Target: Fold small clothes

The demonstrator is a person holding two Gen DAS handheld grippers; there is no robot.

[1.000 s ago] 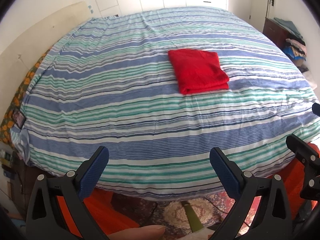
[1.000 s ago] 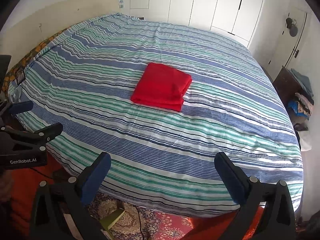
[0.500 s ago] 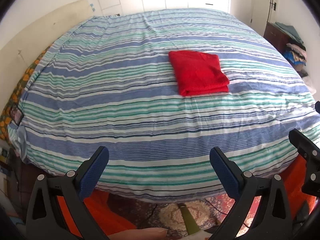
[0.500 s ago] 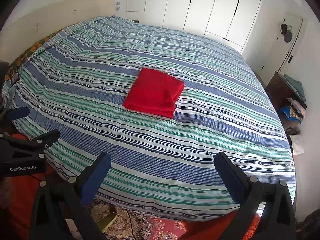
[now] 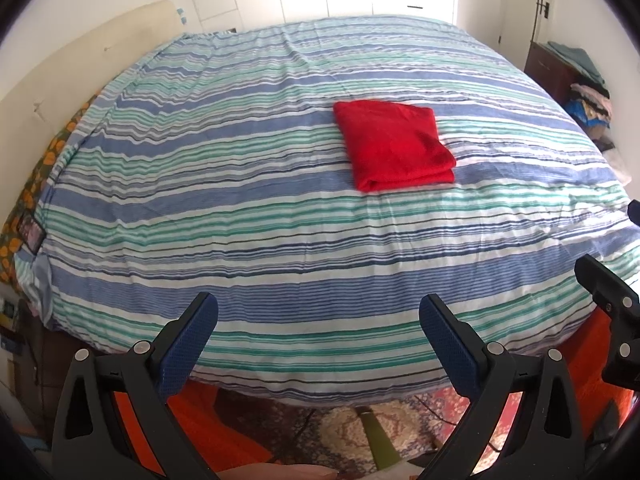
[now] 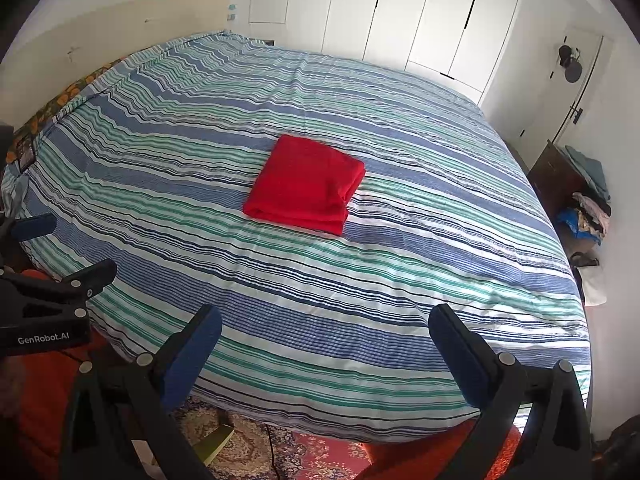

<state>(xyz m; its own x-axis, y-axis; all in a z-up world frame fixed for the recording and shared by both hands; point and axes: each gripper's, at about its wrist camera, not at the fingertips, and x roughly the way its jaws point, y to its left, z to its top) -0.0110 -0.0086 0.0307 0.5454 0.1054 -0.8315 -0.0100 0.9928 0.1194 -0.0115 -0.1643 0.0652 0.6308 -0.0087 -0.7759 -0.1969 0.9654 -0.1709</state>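
Observation:
A red garment [image 5: 394,144] lies folded into a neat rectangle near the middle of the striped bed [image 5: 240,208]; it also shows in the right wrist view [image 6: 306,184]. My left gripper [image 5: 318,320] is open and empty, held back over the bed's near edge, far from the garment. My right gripper [image 6: 324,332] is open and empty too, also over the near edge. The left gripper's body shows at the left of the right wrist view [image 6: 48,292].
The blue, green and white striped bed [image 6: 400,280] fills both views. White wardrobe doors [image 6: 420,16] stand behind it. A dark side table with piled clothes [image 6: 580,188] is at the right. A patterned rug [image 6: 280,452] lies on the floor below.
Both grippers have pulled back and risen a little from the bed, so the red garment looks slightly farther away. Both stay open and the garment has not moved.

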